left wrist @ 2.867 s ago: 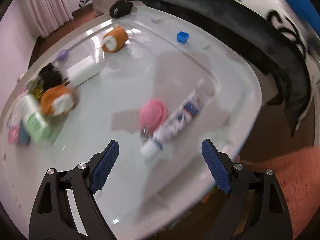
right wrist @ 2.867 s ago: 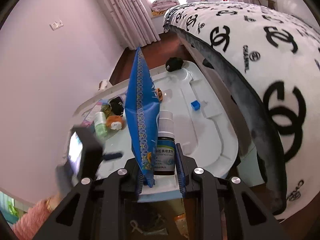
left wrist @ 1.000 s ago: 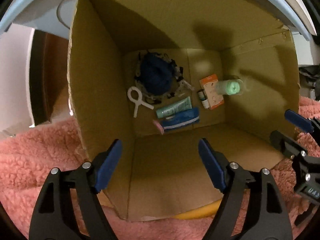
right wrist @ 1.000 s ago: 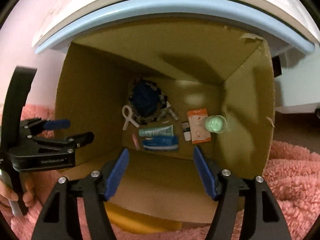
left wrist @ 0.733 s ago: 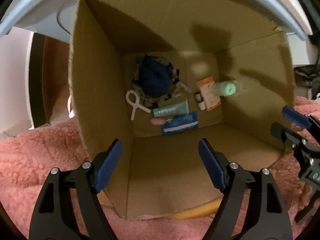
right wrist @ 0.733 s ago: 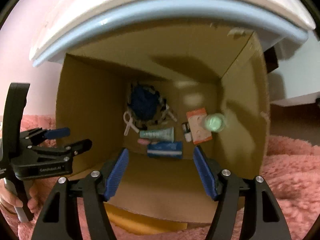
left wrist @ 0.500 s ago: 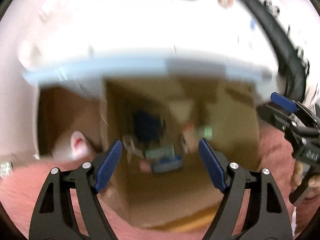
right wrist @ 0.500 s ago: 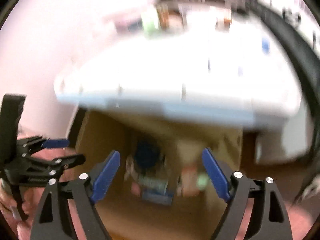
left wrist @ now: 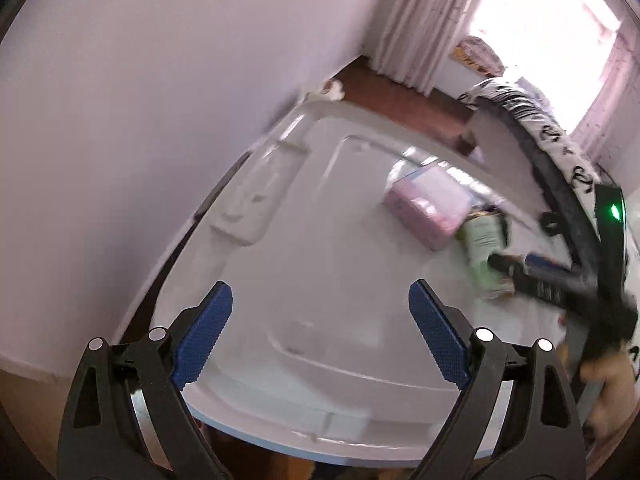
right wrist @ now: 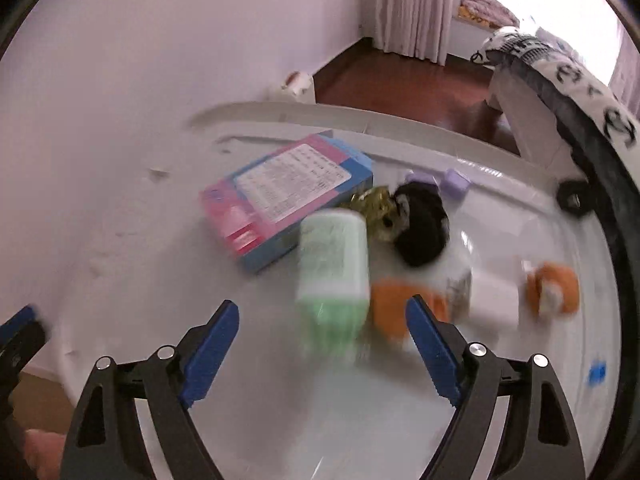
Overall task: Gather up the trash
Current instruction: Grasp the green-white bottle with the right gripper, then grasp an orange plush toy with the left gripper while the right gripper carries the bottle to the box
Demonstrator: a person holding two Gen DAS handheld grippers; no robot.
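My right gripper (right wrist: 322,340) is open and empty above the white table (right wrist: 140,240). Just ahead of it lies a pale green bottle (right wrist: 332,264), blurred. Behind that are a pink and blue box (right wrist: 280,196), a gold wrapper (right wrist: 374,204), a black furry thing (right wrist: 422,228), two orange rolls (right wrist: 554,288) and a white tube (right wrist: 492,296). My left gripper (left wrist: 320,336) is open and empty over a bare part of the table (left wrist: 320,260). The box (left wrist: 428,208) and green bottle (left wrist: 482,244) show at its right, with the right gripper (left wrist: 560,280) over them.
A pink wall (right wrist: 140,60) borders the table on the left. A bed with a black and white cover (right wrist: 580,92) runs along the right. Two small purple blocks (right wrist: 454,182) and a small blue block (right wrist: 598,372) lie on the table. Wooden floor (right wrist: 400,76) lies beyond.
Both grippers have swung up from over the cardboard box of trash on the floor to the table top. Both stay open. The blue packet and bottle once in the right gripper are gone.
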